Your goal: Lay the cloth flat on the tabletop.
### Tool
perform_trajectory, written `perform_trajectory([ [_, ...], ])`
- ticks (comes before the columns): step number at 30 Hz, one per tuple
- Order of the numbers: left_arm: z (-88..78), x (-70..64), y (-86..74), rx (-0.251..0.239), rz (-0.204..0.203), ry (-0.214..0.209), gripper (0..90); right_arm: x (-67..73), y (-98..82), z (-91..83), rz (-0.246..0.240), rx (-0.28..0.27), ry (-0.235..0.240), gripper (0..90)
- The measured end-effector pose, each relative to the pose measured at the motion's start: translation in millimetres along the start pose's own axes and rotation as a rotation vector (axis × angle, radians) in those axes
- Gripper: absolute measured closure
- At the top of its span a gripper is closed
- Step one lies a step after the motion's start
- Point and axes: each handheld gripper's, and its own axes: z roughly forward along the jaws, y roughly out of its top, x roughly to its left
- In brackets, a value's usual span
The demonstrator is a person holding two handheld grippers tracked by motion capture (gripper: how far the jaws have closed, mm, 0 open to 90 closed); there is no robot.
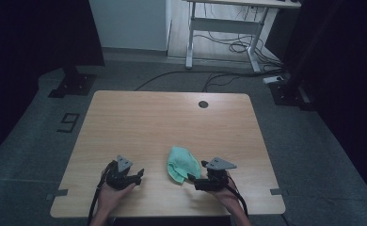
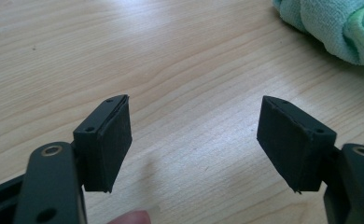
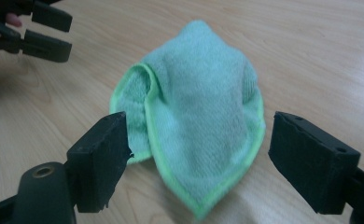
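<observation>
Hands hold both grippers low over the table (image 1: 172,113). Right gripper (image 3: 196,149) gapes, its 2 jaws flanking the green cloth (image 3: 199,121). Left gripper (image 2: 194,140) gapes over bare wood.

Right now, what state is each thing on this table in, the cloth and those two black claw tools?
Green microfibre cloth: crumpled in a folded heap, lying free on the table, ungripped.
Left gripper: open, fingers wide apart over bare wood, holding nothing.
Right gripper: open, fingers either side of the cloth's near corner, not closed on it.
Wooden table: bare apart from the cloth.
</observation>
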Motion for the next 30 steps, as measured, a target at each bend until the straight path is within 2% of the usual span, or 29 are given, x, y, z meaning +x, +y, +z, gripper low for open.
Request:
perform_trajectory([
  [8,0.8,-5.6,1.0,0.003,-0.005,-0.021,26.2,0.1,-9.8,4.9,-0.006,0.025,0.008,20.7],
  [11,2.6,-10.4,2.9,0.006,-0.006,-0.05,26.4,3.0,-12.1,9.2,-0.034,0.041,0.007,21.1],
  [16,6.6,-24.3,8.0,0.01,0.011,-0.098,26.4,3.3,-14.8,12.7,-0.046,0.056,0.009,21.9],
  [19,8.0,-30.9,11.8,0.004,0.0,-0.132,26.3,2.7,-16.2,13.9,-0.055,0.065,0.009,23.4],
  [24,12.8,-43.5,20.8,0.003,-0.022,-0.182,26.1,1.2,-17.8,15.7,-0.062,0.069,-0.005,29.9],
  [30,22.7,-63.0,30.9,0.017,0.001,-0.233,26.7,1.5,-17.2,15.9,-0.079,0.075,-0.018,36.5],
])
